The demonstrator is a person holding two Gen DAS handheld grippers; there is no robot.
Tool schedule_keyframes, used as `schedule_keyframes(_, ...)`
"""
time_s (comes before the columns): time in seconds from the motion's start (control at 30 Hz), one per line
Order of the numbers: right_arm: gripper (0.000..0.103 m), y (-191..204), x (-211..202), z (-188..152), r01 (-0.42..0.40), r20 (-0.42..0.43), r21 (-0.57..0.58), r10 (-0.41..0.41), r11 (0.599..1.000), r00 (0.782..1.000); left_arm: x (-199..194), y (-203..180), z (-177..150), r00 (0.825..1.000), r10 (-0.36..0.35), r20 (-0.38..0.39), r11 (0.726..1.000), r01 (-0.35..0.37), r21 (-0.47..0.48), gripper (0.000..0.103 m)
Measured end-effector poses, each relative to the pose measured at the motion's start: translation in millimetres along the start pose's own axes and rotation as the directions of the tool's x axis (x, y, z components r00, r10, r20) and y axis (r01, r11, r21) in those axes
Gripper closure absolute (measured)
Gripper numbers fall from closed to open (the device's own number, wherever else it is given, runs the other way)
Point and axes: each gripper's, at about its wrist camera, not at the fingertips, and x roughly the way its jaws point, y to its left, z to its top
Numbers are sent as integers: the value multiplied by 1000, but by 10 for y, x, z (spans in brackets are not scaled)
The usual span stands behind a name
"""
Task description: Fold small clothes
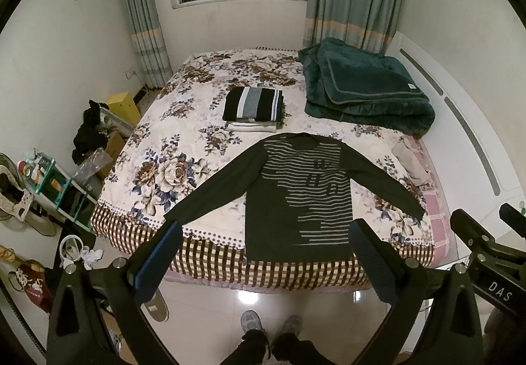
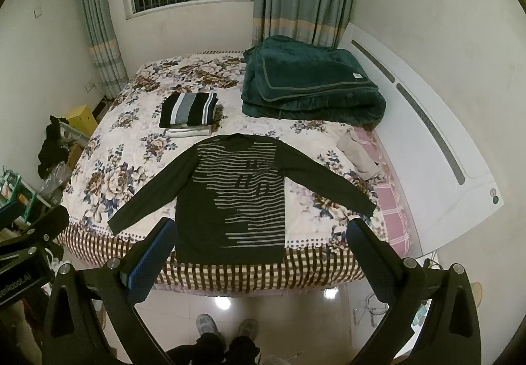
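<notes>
Floral bedding covers the bed (image 1: 184, 121) I'm working over, with a window and green curtains behind. By my read, the task is partly done: a folded stack (image 1: 252, 108) already sits mid-bed beside a green blanket (image 1: 361, 88), while the dark striped long-sleeve shirt (image 1: 296, 200) lies flat and unfolded, sleeves stretched out, hem at the near edge of the bed. Folding it is what's left. My left gripper (image 1: 268, 253) and right gripper (image 2: 259, 250) both hover above the floor short of the hem, fingers spread wide, holding nothing, well apart from the shirt, which lies ahead between each pair.
</notes>
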Motion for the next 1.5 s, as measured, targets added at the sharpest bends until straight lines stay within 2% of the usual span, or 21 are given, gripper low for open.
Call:
schedule_keyframes(0.23,0,0,-5,-10,0,1,-2,0,1000,1000,8,-8,58,1000,-1,9,1000,1,0,0)
schedule_keyframes(0.33,0,5,-53,183,-5,2,-10,5,1000,1000,19,-14,118,1000,-3,13,1000,3,0,0)
schedule_keyframes(1.5,0,-14,-32,208,-4,1,-9,4,1000,1000,16,-87,65,1000,-1,24,1000,1,5,0)
